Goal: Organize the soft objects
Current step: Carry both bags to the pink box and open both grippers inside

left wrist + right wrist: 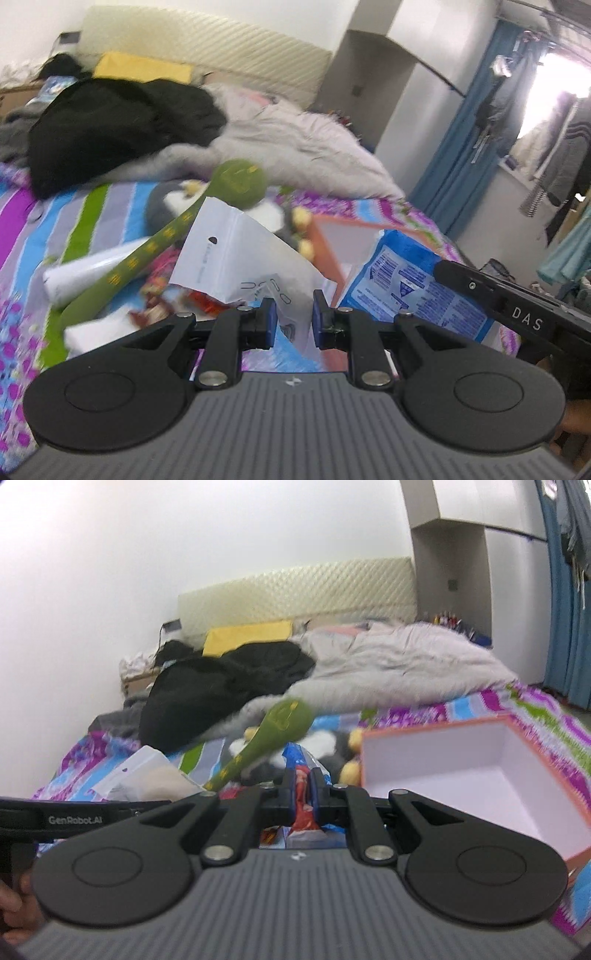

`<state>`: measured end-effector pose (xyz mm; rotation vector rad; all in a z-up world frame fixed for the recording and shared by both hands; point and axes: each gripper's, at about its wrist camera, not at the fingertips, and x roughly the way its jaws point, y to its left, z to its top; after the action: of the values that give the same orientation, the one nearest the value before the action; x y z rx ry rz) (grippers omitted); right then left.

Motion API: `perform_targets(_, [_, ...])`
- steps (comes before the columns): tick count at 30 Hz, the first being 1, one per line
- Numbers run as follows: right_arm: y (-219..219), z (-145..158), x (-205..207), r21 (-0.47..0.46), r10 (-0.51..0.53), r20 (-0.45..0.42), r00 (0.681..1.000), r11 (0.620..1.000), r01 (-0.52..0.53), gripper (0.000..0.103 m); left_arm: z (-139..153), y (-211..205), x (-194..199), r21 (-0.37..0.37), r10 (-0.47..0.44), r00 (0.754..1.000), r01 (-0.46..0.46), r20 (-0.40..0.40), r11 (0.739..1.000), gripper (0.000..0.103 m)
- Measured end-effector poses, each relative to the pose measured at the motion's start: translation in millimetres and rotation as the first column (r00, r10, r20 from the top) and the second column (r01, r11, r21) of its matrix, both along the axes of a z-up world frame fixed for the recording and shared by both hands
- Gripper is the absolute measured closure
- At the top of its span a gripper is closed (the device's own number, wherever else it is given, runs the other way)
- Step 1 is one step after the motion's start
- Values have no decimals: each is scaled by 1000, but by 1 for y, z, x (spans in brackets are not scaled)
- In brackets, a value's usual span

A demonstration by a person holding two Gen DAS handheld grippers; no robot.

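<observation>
My right gripper (306, 794) is shut on a blue and red snack packet (303, 775) and holds it above the bed, just left of an open orange box with a white inside (461, 771). The same packet (410, 291) shows blue and white in the left wrist view, with the box (332, 240) behind it. My left gripper (294, 322) is open, its jaws either side of a white zip bag (240, 254). A green long-handled soft toy (177, 225) (273, 731) lies over a grey and white plush (173, 206) (325, 746).
The bed has a striped purple, blue and green sheet (22, 221). A black garment (118, 125), a grey fluffy blanket (295, 144) and a yellow cushion (144, 66) lie toward the headboard. A white roll (92, 269) lies at left. Blue curtains (469, 129) and hanging clothes stand at right.
</observation>
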<state>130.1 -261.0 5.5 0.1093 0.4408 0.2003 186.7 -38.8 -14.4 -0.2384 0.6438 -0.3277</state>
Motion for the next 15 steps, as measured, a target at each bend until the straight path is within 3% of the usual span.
perform_targets(6, [-27,19,12,1,-25,25,999,1000,25,92,23,-27,13,-33,-41,999,42,20,999,81])
perform_targets(15, [-76,21,43,-32,-110,-21,994,993,109,92,42,-88,47,-8,-119,993,119,29,993,81])
